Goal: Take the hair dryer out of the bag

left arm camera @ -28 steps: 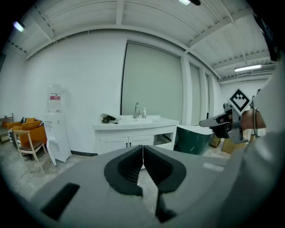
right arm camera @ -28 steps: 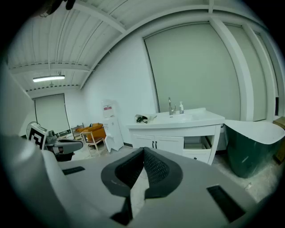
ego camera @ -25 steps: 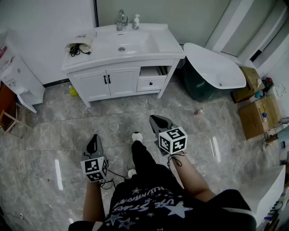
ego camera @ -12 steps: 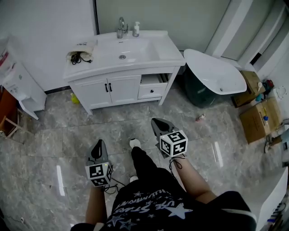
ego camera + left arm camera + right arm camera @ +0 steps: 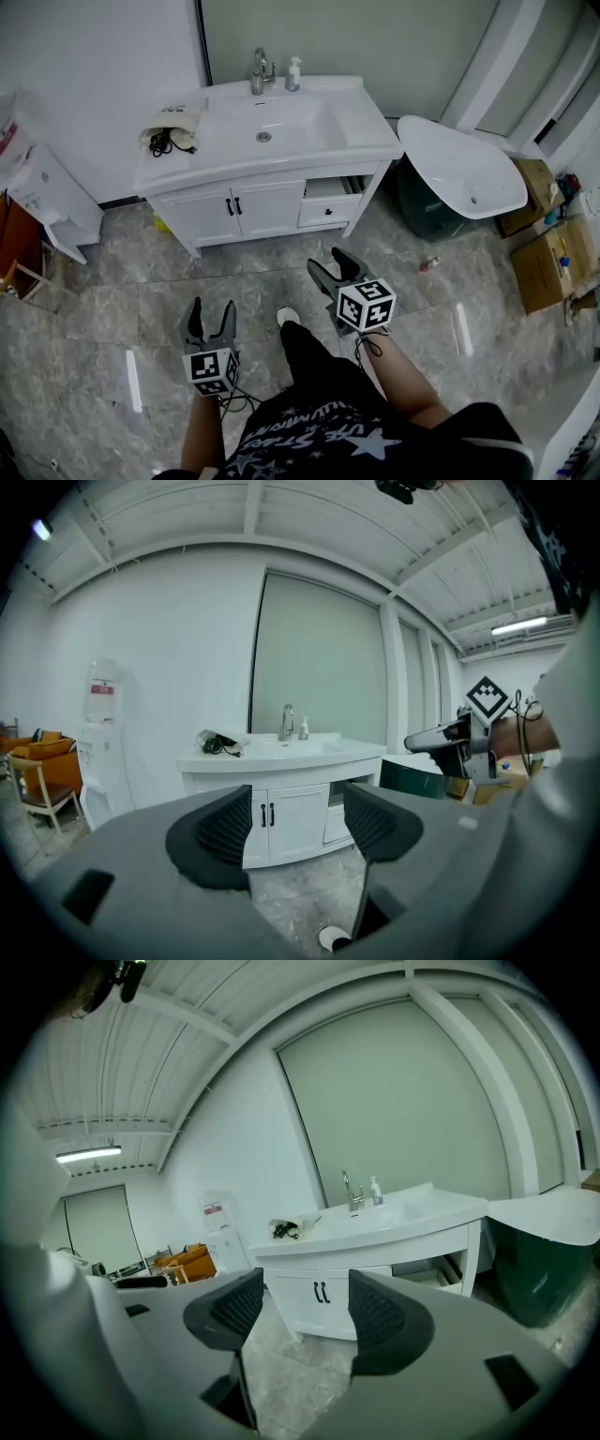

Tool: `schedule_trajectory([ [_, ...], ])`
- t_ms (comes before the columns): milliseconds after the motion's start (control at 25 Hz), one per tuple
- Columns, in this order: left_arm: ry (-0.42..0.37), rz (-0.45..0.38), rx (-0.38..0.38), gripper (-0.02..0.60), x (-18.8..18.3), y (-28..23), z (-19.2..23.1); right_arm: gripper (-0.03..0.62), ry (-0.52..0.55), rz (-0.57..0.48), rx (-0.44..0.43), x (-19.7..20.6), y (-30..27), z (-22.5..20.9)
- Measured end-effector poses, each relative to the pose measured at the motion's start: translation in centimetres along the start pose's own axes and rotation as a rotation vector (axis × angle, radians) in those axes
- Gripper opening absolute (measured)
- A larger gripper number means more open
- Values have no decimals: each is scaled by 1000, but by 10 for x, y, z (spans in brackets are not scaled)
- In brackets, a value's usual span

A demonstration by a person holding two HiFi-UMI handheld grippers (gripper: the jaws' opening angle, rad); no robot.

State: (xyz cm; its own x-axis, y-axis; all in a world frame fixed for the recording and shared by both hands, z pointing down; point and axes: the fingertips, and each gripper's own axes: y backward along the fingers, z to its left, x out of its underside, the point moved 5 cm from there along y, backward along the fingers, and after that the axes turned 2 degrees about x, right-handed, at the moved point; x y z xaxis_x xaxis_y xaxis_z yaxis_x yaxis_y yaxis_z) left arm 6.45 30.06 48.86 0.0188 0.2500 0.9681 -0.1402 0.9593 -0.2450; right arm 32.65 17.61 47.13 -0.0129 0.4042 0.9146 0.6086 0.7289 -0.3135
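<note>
**Nothing gripped yet**

The left gripper (image 5: 211, 309) and right gripper (image 5: 326, 261) hover over the floor (image 5: 112, 281), well apart from the white table (image 5: 361, 127). Each one's fingers are spreading, with nothing between them. The bag (image 5: 176, 117) lies at the table's left edge (a black cord (image 5: 167, 143) spills from its mouth; the hair dryer itself can't be made out).
</note>
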Motion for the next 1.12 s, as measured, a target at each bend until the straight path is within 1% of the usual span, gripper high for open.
schedule_trajectory([
  [120,6,30,11,314,-4,-34,10,282,-26,15,-3,-10,-33,-18],
  [240,7,42,2,319,-13,-71,20,284,-38,22,-13,-24,-68,-37],
  [520,4,55,-10,325,-48,-164,39,284,-65,45,-28,-66,-158,-88],
  [680,5,63,-42,325,-66,-207,56,283,-75,48,-49,-90,-205,-108],
  [880,16,57,-111,325,-79,-236,84,282,-73,73,-98,-103,-252,-114],
  [1120,5,52,-199,325,-90,-245,126,281,-83,100,-154,-111,-300,-105],
])
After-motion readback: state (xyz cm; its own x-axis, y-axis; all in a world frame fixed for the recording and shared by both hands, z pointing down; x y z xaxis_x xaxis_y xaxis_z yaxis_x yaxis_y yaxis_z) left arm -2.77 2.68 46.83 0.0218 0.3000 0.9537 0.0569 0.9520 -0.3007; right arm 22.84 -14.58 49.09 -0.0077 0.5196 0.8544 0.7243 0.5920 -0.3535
